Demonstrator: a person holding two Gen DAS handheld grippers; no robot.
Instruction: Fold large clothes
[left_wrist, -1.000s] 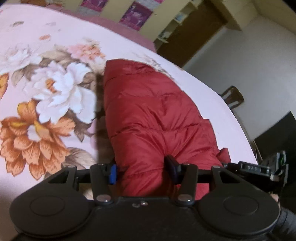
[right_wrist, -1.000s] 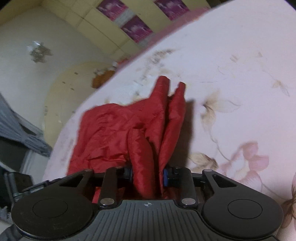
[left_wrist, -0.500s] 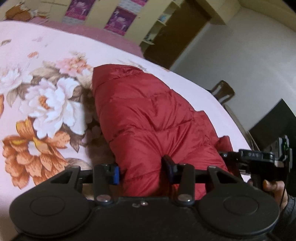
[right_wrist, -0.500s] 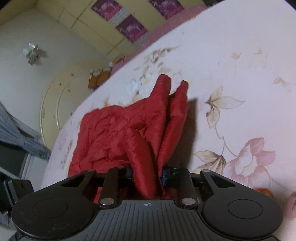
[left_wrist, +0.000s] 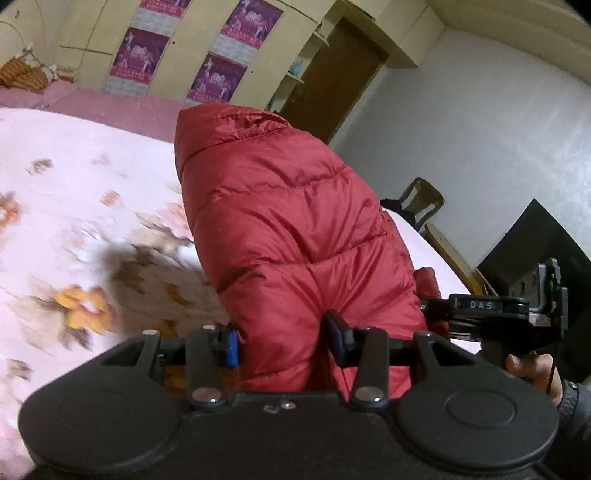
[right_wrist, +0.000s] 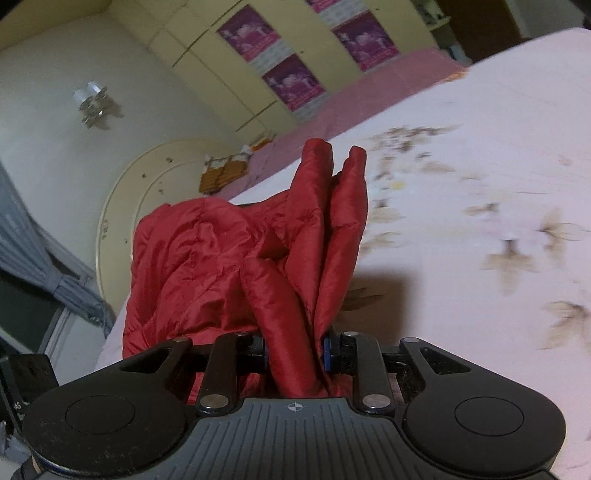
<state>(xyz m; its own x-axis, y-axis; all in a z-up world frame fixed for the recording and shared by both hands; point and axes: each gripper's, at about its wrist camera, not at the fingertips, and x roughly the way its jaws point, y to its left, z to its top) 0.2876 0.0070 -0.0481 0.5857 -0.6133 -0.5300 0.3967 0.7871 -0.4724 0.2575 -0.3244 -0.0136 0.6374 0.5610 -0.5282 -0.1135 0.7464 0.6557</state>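
A red quilted puffer jacket is lifted off the pink floral bedspread. My left gripper is shut on a thick puffy fold of the jacket, which rises in front of the camera. My right gripper is shut on several bunched layers of the same jacket, whose edges stand up above the fingers. The right gripper also shows at the right of the left wrist view. The jacket hangs between both grippers.
The bedspread stretches to a dark pink edge. A yellow wardrobe with purple posters and a brown door stand behind. A wooden chair is by the bed's right side. A rounded headboard and grey curtain are at left.
Both grippers have risen and tilted up, lifting the jacket off the bed. More of the room and wardrobe now shows, and the bedspread is blurred by motion.
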